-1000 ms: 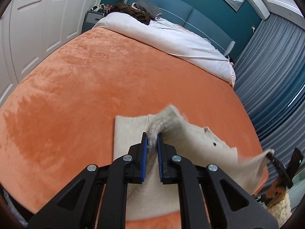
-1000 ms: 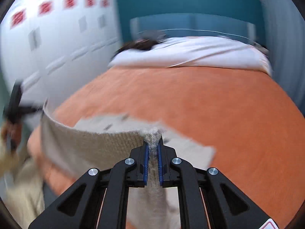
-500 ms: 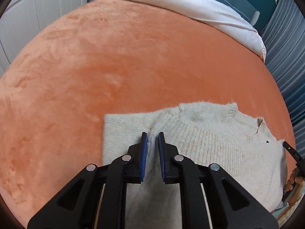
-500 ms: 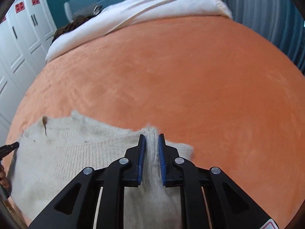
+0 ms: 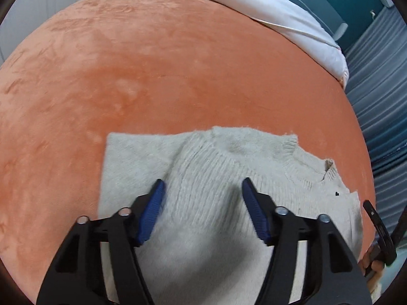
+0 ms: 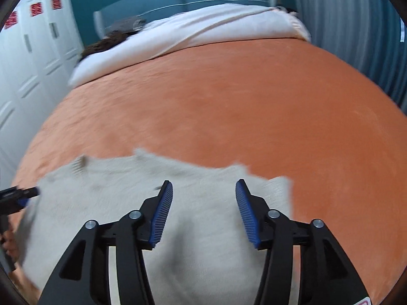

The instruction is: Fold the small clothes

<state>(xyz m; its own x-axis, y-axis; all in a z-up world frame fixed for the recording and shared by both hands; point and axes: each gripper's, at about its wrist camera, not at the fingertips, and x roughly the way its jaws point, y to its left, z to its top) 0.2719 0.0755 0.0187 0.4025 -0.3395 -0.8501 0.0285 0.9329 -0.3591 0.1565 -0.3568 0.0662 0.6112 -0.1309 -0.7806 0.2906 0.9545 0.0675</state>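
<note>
So right now both claws are wide open and holding nothing. The left gripper (image 5: 202,193) hangs just over the cream knit sweater (image 5: 223,178), blue pads spread well apart with bare knit showing between them, and the right gripper (image 6: 203,193) is the same story over its own end of the garment. The sweater is lying on the orange blanket (image 5: 178,71) near the edge closest to whoever's holding the rig, pretty flat from what I can see. In the left view the ribbed neckline (image 5: 313,160) sits over toward the right side, and there's a smoother rectangular bit (image 5: 132,152) poking out on the left from under the ribbed layer, which looks to me like one part is lying doubled over another. So my guess is at least one fold is in, but I can't tell for sure how many layers there are. The right view is blurry, so don't ask me about details at that end. What's left, I'd say: it looks too wide and loose to call a tidy little bundle, so probably another fold or two, then a squaring-up of the edges. The white duvet (image 6: 203,30) up by the headboard is well away from all this and not in the way.
</note>
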